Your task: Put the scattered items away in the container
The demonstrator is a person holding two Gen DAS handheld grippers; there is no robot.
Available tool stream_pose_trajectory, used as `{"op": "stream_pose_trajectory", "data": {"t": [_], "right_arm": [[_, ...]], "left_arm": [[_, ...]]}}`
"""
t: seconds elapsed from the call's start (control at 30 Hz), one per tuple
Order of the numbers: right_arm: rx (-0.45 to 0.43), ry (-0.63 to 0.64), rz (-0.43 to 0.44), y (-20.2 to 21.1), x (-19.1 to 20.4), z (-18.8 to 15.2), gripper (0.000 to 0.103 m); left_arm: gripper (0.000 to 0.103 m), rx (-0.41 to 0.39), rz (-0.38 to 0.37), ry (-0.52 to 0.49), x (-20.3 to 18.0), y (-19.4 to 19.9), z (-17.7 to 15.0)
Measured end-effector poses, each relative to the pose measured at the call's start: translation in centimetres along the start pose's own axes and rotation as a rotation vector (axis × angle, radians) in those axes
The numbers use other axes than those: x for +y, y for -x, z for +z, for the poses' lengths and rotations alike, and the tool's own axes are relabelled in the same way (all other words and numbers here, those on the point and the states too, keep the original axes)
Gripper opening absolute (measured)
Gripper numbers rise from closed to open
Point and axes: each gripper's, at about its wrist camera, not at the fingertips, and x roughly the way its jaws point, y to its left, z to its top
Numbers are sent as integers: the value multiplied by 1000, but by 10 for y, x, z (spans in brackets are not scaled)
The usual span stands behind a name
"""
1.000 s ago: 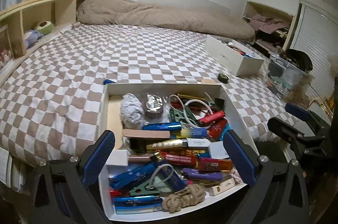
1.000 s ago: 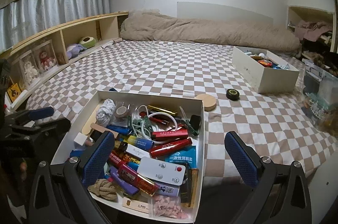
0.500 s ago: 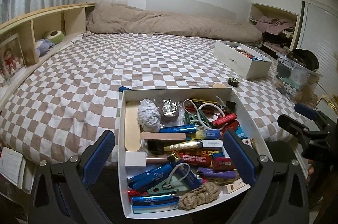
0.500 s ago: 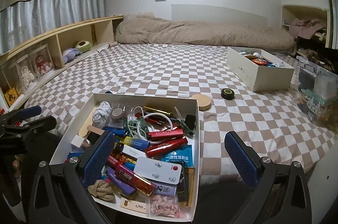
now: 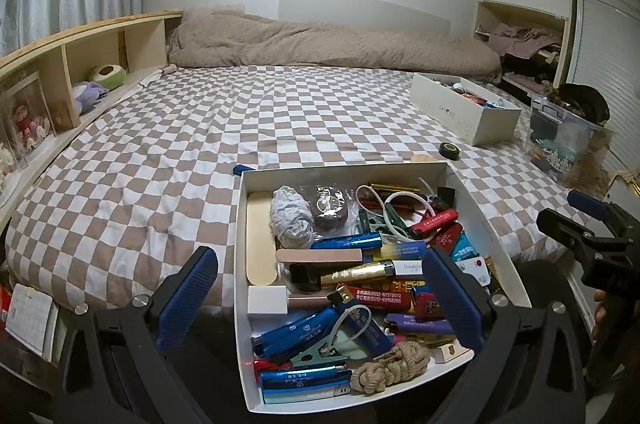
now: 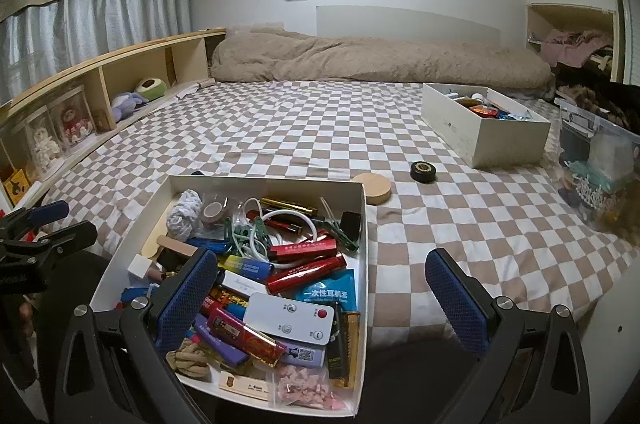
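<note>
Both grippers spread wide, nothing held: left gripper [image 5: 320, 298] and right gripper [image 6: 320, 300], each hovering above the near bed edge. One white box [image 6: 362, 248], crammed full, sitting on the checkered bed [image 6: 280, 127] at that edge; just beyond its far right corner, two loose items: one round wooden lid [image 6: 374, 187] and one black tape roll [image 6: 423, 171]. Farther right, one second white box [image 6: 484, 139], part-filled; one beige duvet [image 6: 376, 59] along the far wall.
</note>
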Motion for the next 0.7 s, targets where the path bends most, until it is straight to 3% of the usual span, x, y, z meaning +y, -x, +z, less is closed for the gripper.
{"op": "stream_pose_trajectory", "data": {"t": [0.7], "right_arm": [[-2,5,4,-1,2,-1,103]], "left_arm": [[103,-2,-2,7,2,-2,0]]}}
